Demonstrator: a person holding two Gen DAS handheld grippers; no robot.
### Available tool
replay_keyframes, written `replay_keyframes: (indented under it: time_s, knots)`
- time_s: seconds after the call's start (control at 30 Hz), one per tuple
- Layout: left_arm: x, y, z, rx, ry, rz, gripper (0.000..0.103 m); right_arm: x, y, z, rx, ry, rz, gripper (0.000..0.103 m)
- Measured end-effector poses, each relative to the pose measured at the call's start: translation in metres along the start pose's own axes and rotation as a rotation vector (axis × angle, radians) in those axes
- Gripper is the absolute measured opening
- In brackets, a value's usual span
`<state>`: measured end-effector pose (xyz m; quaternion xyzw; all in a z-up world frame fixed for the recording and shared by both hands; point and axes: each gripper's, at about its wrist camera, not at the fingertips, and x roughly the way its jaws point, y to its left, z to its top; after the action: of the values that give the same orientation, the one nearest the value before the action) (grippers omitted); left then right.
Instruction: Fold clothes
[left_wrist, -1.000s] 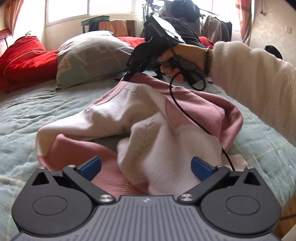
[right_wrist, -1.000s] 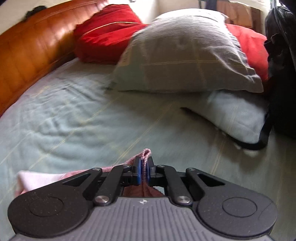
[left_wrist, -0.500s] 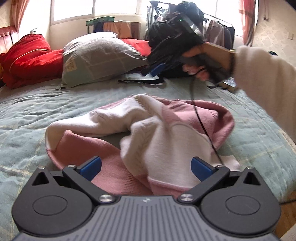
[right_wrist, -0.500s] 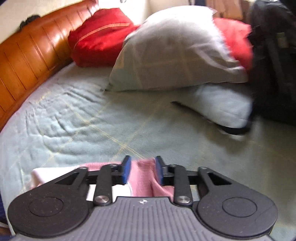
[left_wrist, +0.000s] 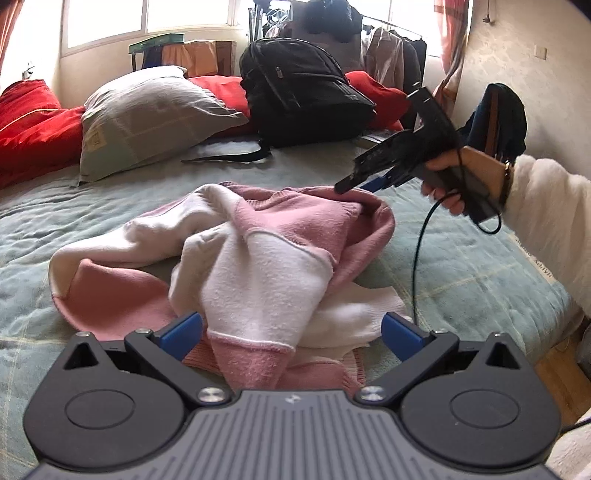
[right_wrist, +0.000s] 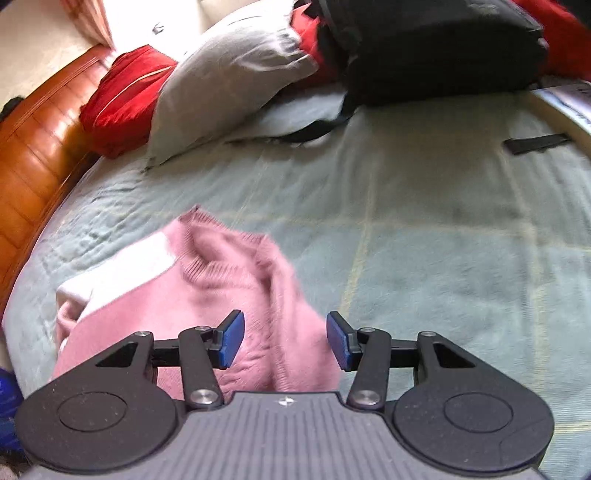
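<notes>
The pink-and-white sweater (left_wrist: 258, 258) lies crumpled on the bed (left_wrist: 461, 266). The left claw (left_wrist: 291, 332) is spread wide over it; the right claw (right_wrist: 284, 339), jaws just opening, hangs empty above its edge.

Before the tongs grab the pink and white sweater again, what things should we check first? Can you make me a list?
1. Right tongs let go: ok, they have just been opening, nothing pinched between the blue pads.
2. Left tongs ready: ok, wide open above the sweater.
3. Sweater lying flat: not ok, it sits bunched in a heap.
4. Room on the bed to spread it: ok, bare blanket beside it.
5. Backpack and pillow out of the way: ok, both farther back.
6. A sleeve or hem easy to find: cannot tell, folds hide the edges.
</notes>
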<state>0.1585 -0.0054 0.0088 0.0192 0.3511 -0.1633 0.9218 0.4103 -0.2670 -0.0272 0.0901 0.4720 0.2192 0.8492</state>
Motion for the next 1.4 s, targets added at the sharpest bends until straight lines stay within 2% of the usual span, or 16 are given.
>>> replay_keyframes:
  time_s: [0.07,0.13,0.17,0.2,0.27,0.43,0.57,0.67,0.73,0.8,0.93,1.17,1.33,1.4]
  knots:
    - [0.002,0.0,0.001,-0.003,0.005,0.008,0.102,0.012,0.01,-0.001,-0.068,0.001,-0.075,0.055]
    - [0.005,0.001,0.0,-0.007,0.013,0.019,0.102,0.02,0.013,-0.001,-0.115,-0.013,-0.152,0.045]
    - [0.006,0.002,0.0,-0.009,0.016,0.025,0.102,0.023,0.008,0.0,-0.11,-0.02,-0.172,0.034]
    - [0.008,0.003,-0.001,-0.012,0.021,0.028,0.102,0.025,0.002,0.001,-0.086,-0.021,-0.169,0.033]
    - [0.012,0.004,-0.002,-0.017,0.032,0.028,0.102,0.03,-0.013,0.003,-0.011,-0.005,-0.093,0.033]
    - [0.025,0.004,-0.003,-0.02,0.057,0.022,0.102,0.045,-0.028,0.001,0.045,-0.015,0.022,0.034]
    - [0.031,0.004,-0.005,-0.019,0.071,0.024,0.102,0.055,-0.059,0.003,0.227,-0.034,0.155,0.026]
    - [0.035,0.007,-0.005,-0.025,0.077,0.029,0.102,0.058,-0.065,-0.004,0.267,-0.017,0.246,0.026]
    - [0.039,0.009,-0.006,-0.032,0.082,0.032,0.102,0.062,-0.068,-0.005,0.276,-0.019,0.259,0.02]
    - [0.043,0.009,-0.006,-0.04,0.088,0.033,0.102,0.067,-0.07,-0.005,0.284,-0.024,0.261,0.01]
    - [0.042,0.006,-0.008,-0.033,0.094,0.028,0.102,0.072,-0.077,-0.006,0.318,-0.057,0.296,0.009]
    - [0.035,0.007,-0.006,-0.033,0.084,0.05,0.102,0.043,-0.058,0.025,0.225,-0.169,0.166,0.011]
    - [0.036,0.007,-0.006,-0.037,0.085,0.047,0.102,0.038,-0.052,0.051,0.165,-0.183,0.073,0.011]
    - [0.037,0.008,-0.007,-0.042,0.086,0.046,0.102,0.049,-0.053,0.054,0.163,-0.166,0.021,0.011]
